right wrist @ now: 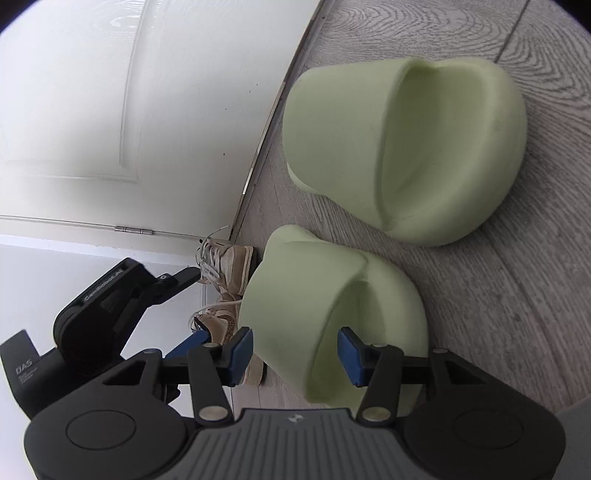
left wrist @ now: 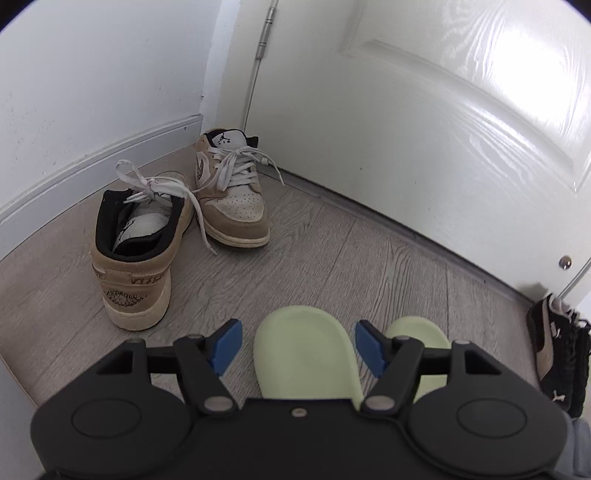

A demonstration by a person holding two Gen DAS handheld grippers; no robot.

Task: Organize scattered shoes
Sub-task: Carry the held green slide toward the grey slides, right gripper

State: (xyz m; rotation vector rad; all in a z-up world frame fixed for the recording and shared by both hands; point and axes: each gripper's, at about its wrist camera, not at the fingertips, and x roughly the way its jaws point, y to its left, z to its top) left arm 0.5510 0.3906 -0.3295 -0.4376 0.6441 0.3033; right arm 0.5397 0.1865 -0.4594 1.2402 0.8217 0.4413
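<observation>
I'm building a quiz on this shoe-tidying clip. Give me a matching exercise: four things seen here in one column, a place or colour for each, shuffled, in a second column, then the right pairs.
Things
1. tan sneakers
2. green slides
3. black sneakers
4. door hinge

Descriptions
A. pale foam, no laces, side by side on the floor
B. metal, up on the door's edge
C. in the corner, white laces trailing loose
D. dark, at the view's right edge by the door

Pairs: 1-C, 2-A, 3-D, 4-B
</observation>
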